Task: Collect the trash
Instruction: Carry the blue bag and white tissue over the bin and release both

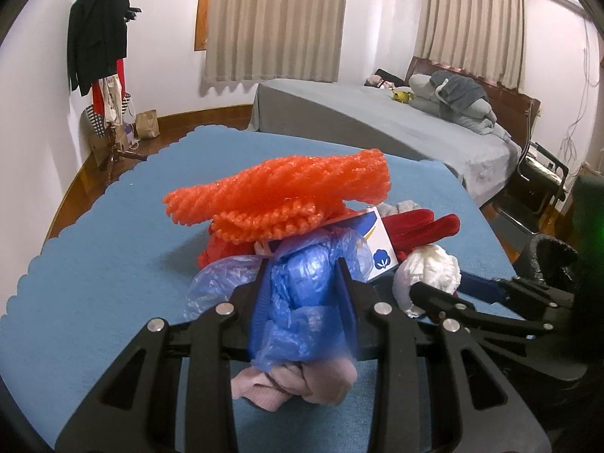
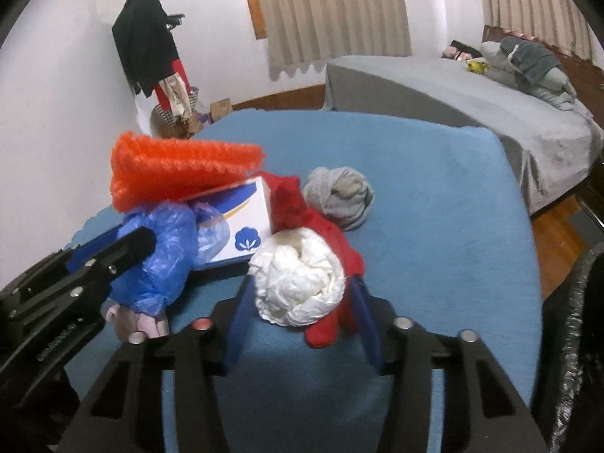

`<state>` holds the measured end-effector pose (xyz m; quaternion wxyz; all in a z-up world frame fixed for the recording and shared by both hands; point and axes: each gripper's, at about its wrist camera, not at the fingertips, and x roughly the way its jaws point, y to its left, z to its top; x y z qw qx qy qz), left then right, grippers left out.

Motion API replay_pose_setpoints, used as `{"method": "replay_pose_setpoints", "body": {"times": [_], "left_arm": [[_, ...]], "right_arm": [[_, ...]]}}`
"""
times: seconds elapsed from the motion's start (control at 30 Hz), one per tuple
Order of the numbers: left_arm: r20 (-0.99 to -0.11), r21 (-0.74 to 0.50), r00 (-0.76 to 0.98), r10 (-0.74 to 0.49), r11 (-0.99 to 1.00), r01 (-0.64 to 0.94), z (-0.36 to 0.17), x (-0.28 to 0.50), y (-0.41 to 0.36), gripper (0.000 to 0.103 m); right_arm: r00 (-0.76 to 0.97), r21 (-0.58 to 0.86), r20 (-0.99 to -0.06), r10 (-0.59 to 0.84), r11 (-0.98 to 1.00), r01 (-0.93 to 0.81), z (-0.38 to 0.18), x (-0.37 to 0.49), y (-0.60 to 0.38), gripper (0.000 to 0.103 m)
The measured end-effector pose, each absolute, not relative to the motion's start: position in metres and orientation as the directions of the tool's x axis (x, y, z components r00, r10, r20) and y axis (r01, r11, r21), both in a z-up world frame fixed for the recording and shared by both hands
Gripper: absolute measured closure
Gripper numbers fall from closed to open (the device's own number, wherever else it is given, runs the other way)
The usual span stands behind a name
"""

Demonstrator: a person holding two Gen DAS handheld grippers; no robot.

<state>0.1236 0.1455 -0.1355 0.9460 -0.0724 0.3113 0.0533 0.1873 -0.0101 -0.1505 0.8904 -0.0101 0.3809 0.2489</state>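
Left wrist view: The left gripper (image 1: 302, 271) has its jaws narrowed onto a crumpled blue plastic bag (image 1: 302, 287), with both blue pads pressing its sides. A pink cloth bundle (image 1: 294, 385) lies under the bag, near the camera. Beyond the bag sits a pile on the blue tablecloth (image 1: 113, 245): an orange foam net (image 1: 279, 192) on top, a white and blue box (image 1: 377, 245) below it, and a red cloth (image 1: 419, 226) to the right. A white crumpled wad (image 1: 430, 268) lies at right, beside the box. The right gripper (image 1: 434, 294) enters from the right, its tips at the wad.

Right wrist view: The right gripper (image 2: 302, 290) has its jaws partly closed around the white crumpled wad (image 2: 298, 283); both blue fingers (image 2: 241, 321) flank it, and the right finger also lies against the red cloth (image 2: 324, 226), which wraps the far and right side of the wad. Whether the pads press the wad firmly cannot be told. A grey cloth ball (image 2: 339, 196) rests farther off on the tablecloth (image 2: 434, 226). At left, the left gripper (image 2: 143, 245) holds the blue plastic bag (image 2: 162, 260), with the box (image 2: 241, 226) and orange net (image 2: 181, 170) behind it.
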Motion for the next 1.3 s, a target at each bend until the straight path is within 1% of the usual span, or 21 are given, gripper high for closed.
{"method": "replay_pose_setpoints", "body": {"times": [0.07, 0.17, 0.47, 0.73, 1.3], "left_arm": [[-0.597, -0.103, 0.8, 0.057, 0.984, -0.146, -0.136, 0.124, 0.145, 0.071], [-0.597, -0.104, 0.8, 0.056, 0.984, -0.146, -0.135, 0.123, 0.145, 0.071], [-0.585, -0.105, 0.81, 0.035, 0.987, -0.118, -0.131, 0.122, 0.138, 0.071], [-0.555, -0.113, 0.832, -0.023, 0.993, -0.047, -0.115, 0.116, 0.115, 0.071], [-0.513, -0.119, 0.844, -0.159, 0.986, 0.114, -0.092, 0.1, 0.042, 0.071]], "right_arm": [[0.571, 0.188, -0.69, 0.444, 0.872, -0.452, -0.153, 0.189, -0.011, 0.073], [0.574, 0.215, -0.672, 0.468, 0.865, -0.454, -0.15, 0.186, -0.017, 0.077], [0.626, 0.234, -0.611, 0.484, 0.866, -0.442, -0.12, 0.167, -0.042, 0.077], [0.662, 0.239, -0.59, 0.462, 0.883, -0.404, -0.102, 0.155, -0.066, 0.077], [0.749, 0.212, -0.568, 0.341, 0.94, -0.267, -0.082, 0.121, -0.148, 0.077]]}}
